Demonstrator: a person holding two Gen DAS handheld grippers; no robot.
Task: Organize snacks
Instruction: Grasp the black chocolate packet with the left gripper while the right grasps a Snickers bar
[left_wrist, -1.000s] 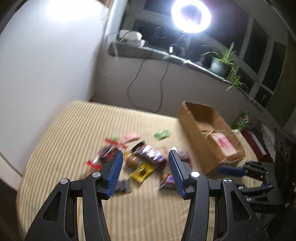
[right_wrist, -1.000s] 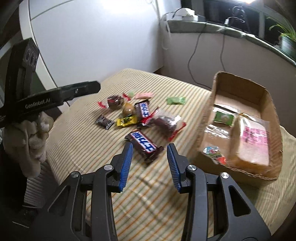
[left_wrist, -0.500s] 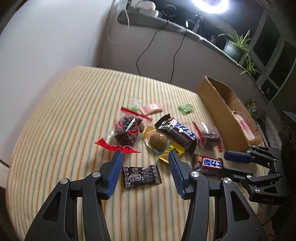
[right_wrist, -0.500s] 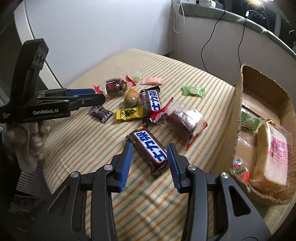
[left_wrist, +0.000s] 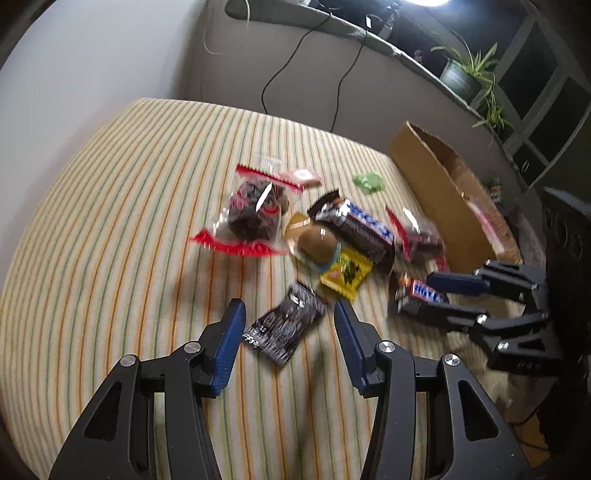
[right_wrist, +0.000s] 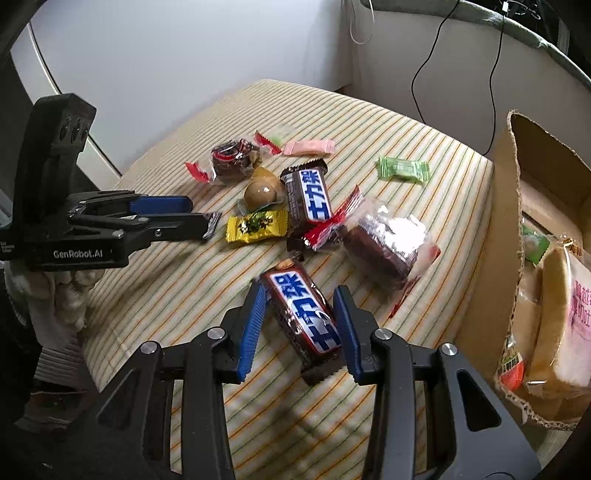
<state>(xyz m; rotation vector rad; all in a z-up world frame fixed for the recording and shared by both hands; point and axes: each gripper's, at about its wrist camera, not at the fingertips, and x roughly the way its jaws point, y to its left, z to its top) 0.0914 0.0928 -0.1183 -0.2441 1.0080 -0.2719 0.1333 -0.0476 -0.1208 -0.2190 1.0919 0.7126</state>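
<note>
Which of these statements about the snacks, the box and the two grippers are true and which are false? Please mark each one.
1. A chocolate bar lies between the fingers of the right gripper. True.
2. The left gripper is clamped on the yellow packet. False: its jaws are open around a small black packet, and the yellow packet lies farther away.
3. The cardboard box is empty. False: it already holds several wrapped items, one a large bag with a pink label.
4. The green candy lies on the striped cloth, outside the box. True.
5. Only one blue-labelled chocolate bar is on the cloth. False: a second bar lies farther away.
</note>
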